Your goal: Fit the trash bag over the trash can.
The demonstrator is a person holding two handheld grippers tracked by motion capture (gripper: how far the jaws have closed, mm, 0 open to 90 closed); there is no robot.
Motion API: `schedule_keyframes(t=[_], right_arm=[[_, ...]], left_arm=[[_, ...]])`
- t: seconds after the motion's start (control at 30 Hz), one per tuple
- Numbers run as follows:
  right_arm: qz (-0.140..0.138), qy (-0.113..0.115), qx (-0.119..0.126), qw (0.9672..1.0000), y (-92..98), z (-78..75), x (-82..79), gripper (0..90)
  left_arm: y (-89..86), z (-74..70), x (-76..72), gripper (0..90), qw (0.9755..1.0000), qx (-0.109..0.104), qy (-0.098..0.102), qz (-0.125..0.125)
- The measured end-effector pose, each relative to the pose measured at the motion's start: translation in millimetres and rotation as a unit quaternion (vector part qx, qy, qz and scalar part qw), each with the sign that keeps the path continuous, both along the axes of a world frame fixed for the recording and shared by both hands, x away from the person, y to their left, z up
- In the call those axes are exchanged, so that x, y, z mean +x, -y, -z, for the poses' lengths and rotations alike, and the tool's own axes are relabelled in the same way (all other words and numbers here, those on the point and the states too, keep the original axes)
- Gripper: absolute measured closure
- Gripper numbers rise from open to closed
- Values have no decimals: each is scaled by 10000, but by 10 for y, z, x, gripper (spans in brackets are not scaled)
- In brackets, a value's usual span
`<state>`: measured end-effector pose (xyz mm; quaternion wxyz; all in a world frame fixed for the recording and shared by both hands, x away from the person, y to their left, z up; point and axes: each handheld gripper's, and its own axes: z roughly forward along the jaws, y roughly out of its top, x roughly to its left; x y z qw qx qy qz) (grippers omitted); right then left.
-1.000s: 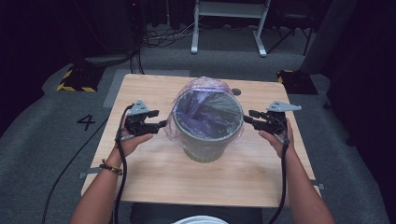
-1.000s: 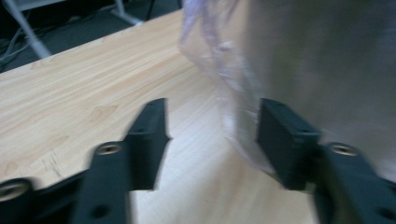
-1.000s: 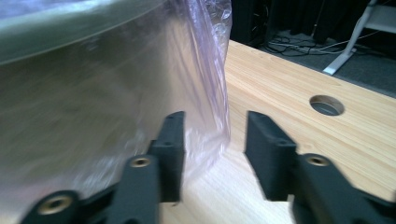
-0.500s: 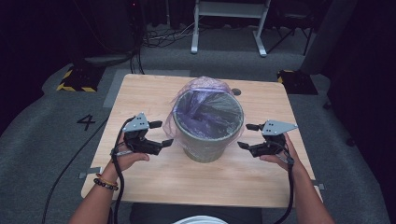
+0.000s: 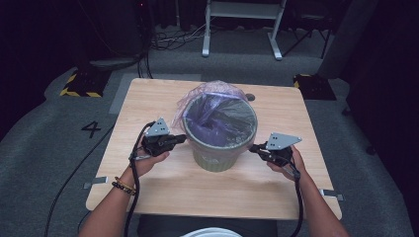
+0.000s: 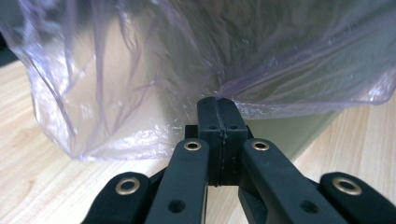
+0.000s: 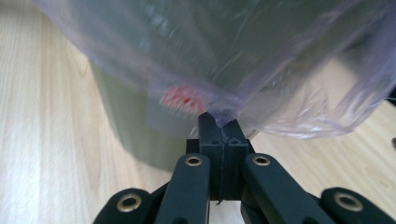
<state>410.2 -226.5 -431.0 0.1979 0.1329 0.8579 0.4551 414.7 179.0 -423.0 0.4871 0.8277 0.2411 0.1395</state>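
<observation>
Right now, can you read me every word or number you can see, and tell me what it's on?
"4": a dark number on the grey floor, left of the table.
Red mark on the bin: a label seen through the bag, too blurred to read.
Pale label on the bin's front in the high view: too small to read.

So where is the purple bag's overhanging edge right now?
In the high view the purple bag lines the green bin mid-table; the left gripper and right gripper each pinch its edge.
</observation>
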Motion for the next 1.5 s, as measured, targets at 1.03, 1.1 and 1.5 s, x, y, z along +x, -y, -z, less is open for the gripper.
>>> schedule_keyframes(t=[1.03, 1.1, 1.5], right_arm=[[24, -613, 212, 9979, 420, 15, -180, 394], [71, -497, 381, 9980, 507, -78, -236, 346], [486, 412, 1165, 9911, 516, -774, -78, 386]], left_arm=[[-122, 339, -180, 327, 9985, 385, -368, -152], [-135, 319, -227, 216, 9989, 169, -438, -91], [66, 197, -262, 319, 9996, 119, -259, -21]])
